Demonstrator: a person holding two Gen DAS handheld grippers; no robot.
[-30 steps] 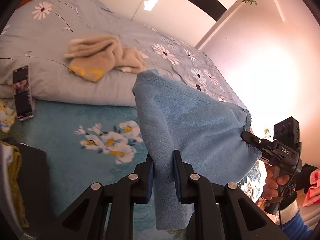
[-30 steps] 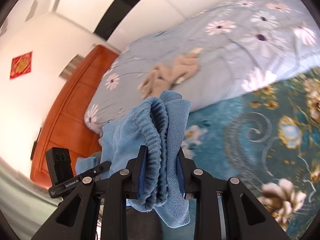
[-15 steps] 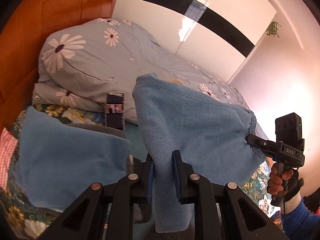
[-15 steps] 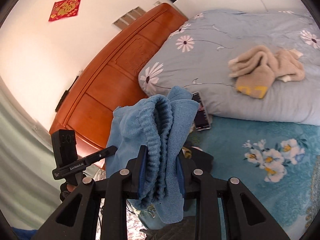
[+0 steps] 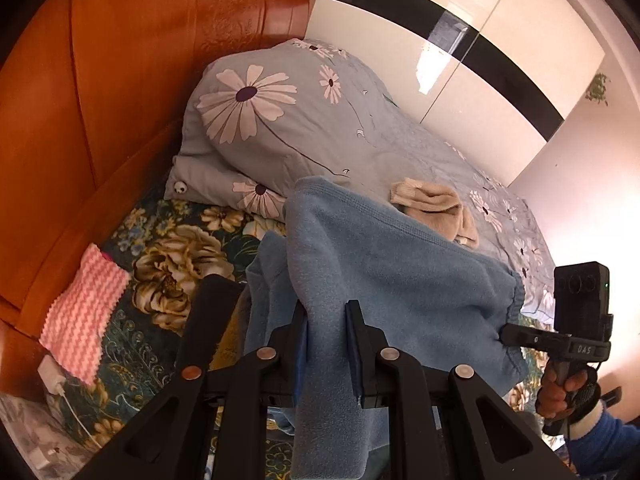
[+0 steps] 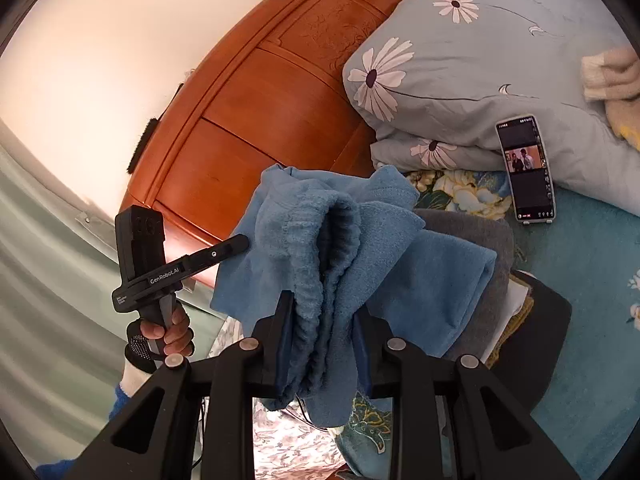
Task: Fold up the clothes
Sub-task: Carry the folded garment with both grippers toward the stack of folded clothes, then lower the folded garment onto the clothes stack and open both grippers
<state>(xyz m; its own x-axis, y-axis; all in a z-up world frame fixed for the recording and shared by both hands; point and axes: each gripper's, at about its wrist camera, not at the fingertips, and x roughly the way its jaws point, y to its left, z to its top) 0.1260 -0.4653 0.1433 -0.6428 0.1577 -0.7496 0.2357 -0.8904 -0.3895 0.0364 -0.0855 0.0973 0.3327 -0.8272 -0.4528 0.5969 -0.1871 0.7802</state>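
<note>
Blue fleece garment (image 5: 400,280), already doubled over, hangs in the air between both grippers, above and in front of the stack of folded clothes (image 6: 472,264) near the orange wooden headboard (image 5: 120,100).

Left gripper (image 5: 326,344): fingers clamped on 1 edge of the fleece. Right gripper (image 6: 322,344): fingers clamped on the bunched, ribbed waistband end, several layers thick.

Stack beside the headboard: 1 folded blue piece on top, grey and dark layers under it. Judged: several items done.

Left to do, as far as visible: the held garment is not yet set on the stack; a crumpled beige knitted garment (image 5: 436,208) lies unfolded on the daisy-print grey quilt (image 5: 340,128), beyond the stack.
</note>
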